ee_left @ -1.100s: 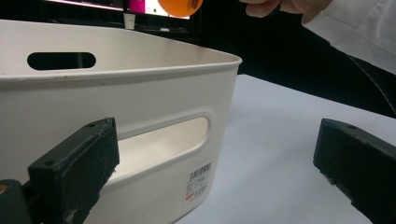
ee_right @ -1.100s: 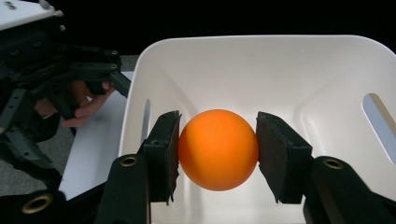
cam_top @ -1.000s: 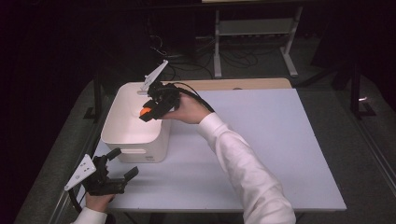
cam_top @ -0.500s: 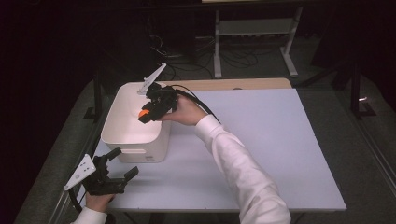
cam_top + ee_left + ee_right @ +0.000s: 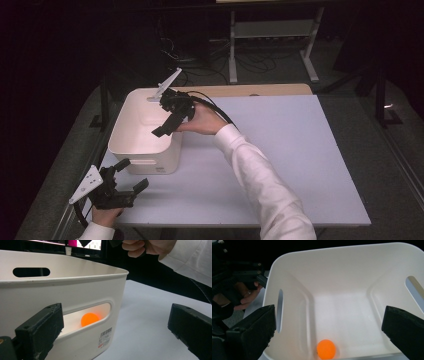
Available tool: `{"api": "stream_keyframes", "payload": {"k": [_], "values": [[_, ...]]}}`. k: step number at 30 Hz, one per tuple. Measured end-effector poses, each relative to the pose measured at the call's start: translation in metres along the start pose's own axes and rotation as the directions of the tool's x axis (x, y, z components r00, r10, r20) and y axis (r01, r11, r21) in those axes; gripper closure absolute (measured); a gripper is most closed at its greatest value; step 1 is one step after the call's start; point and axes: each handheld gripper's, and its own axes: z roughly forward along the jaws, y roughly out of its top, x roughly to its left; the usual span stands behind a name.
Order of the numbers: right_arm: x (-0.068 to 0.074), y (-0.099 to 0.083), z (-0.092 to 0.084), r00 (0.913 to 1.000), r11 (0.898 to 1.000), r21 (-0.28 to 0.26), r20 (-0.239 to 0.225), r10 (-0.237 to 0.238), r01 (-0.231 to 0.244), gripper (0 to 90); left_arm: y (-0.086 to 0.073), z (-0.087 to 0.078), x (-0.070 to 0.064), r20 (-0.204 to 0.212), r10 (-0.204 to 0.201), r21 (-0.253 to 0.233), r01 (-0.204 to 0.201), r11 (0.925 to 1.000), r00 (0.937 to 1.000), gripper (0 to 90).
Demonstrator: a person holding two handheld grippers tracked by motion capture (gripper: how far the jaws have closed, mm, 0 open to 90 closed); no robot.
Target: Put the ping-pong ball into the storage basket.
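The orange ball lies on the floor of the white bin, close against one of its walls, and nothing of mine touches it. Looking along my left tongs, I see the same ball glowing through the handle slot in the bin's near wall, low down inside.

My right tongs hang over the bin's right rim, pointing down and leftward into it. Their jaws have just been opening and now stand wide, released, with nothing between them; in the right gripper view the two black jaws frame the bin's interior, with the ball below them and apart from both. My right hand holds them from the right side of the bin, my white sleeve running back across the table toward the near edge.

My left tongs sit at the near left corner of the table, just in front of the bin's near wall and not touching it. Their jaws are also spread apart and empty, aimed at that wall. My left hand grips them from below, at the table's near edge.

The bin stands on the left part of the table, its printed label on the near wall beside the slot.
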Motion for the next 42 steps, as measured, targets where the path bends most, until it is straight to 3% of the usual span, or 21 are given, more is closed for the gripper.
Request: {"api": "stream_keyframes", "payload": {"k": [1, 11, 13, 17, 29, 41, 42], "values": [[0.001, -0.001, -0.005, 1.0000, 1.000, -0.024, 0.005, -0.002, 0.002, 0.0, 0.000, 0.000, 0.000, -0.001, -0.002, 0.000, 0.002, 1.0000, 1.0000, 0.0], [0.005, -0.005, -0.028, 0.9992, 0.996, -0.088, 0.037, 0.013, -0.009, 0.0, 0.000, -0.001, 0.000, 0.001, -0.003, -0.002, 0.003, 1.0000, 1.0000, 0.0], [0.006, -0.005, -0.029, 0.9992, 0.996, -0.091, 0.033, 0.022, -0.019, 0.0, 0.000, 0.000, 0.000, 0.003, -0.005, -0.008, 0.005, 1.0000, 1.0000, 0.0], [0.006, -0.010, -0.038, 0.9975, 0.994, -0.104, 0.070, -0.008, 0.015, 0.0, 0.000, 0.002, 0.001, 0.005, -0.001, -0.006, 0.001, 1.0000, 1.0000, 0.0], [0.006, -0.027, -0.062, 0.9945, 0.991, -0.130, 0.095, 0.043, -0.031, 0.0, 0.000, 0.002, 0.001, 0.009, -0.005, -0.007, 0.005, 1.0000, 0.9999, 0.0], [0.003, -0.046, -0.073, 0.9917, 0.989, -0.140, 0.114, 0.059, -0.043, 0.0, 0.000, 0.001, 0.000, 0.001, -0.001, -0.009, 0.001, 1.0000, 1.0000, 0.0], [0.004, -0.047, -0.073, 0.9911, 0.988, -0.143, 0.105, 0.081, -0.066, 0.6, 0.000, 0.001, 0.000, 0.001, -0.003, -0.010, 0.003, 0.9999, 1.0000, 0.0]]}}
